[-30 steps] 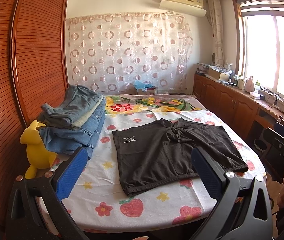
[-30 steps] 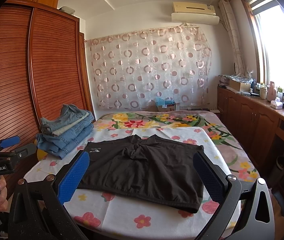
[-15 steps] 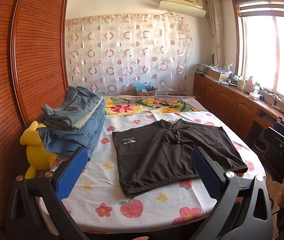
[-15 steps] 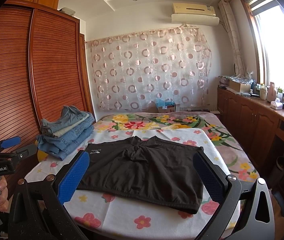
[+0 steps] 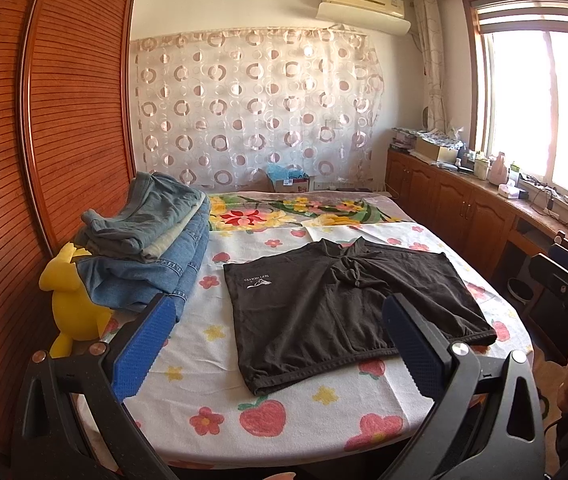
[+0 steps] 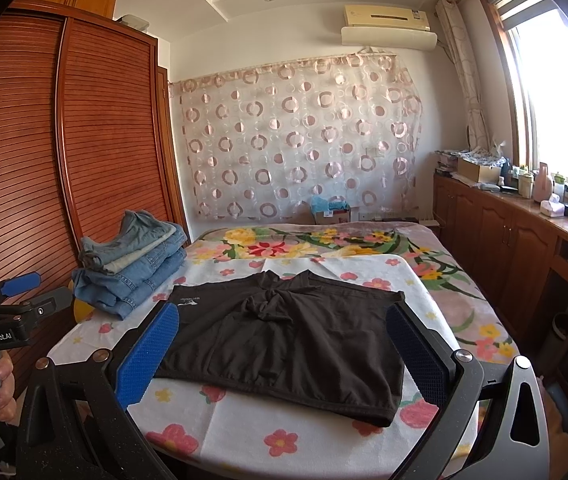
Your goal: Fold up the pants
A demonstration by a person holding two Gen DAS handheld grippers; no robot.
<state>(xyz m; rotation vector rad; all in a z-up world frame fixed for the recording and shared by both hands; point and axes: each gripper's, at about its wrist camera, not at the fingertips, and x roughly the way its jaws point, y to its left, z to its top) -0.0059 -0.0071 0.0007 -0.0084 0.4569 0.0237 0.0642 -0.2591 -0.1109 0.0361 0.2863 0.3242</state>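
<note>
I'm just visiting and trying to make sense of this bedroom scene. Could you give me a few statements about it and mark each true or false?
1. The black shorts lie spread flat on the bed. True.
2. The left gripper is clamped on the shorts. False: it is open and holds nothing.
3. A pile of jeans sits near the wardrobe. True.
4. The right gripper is shut. False: it is open.
5. The yellow toy sits on top of the jeans. False: it sits beside them.

Daylight from blown-out window (image 5: 544, 96) (right side); fisheye-curved edges, sharp.
</note>
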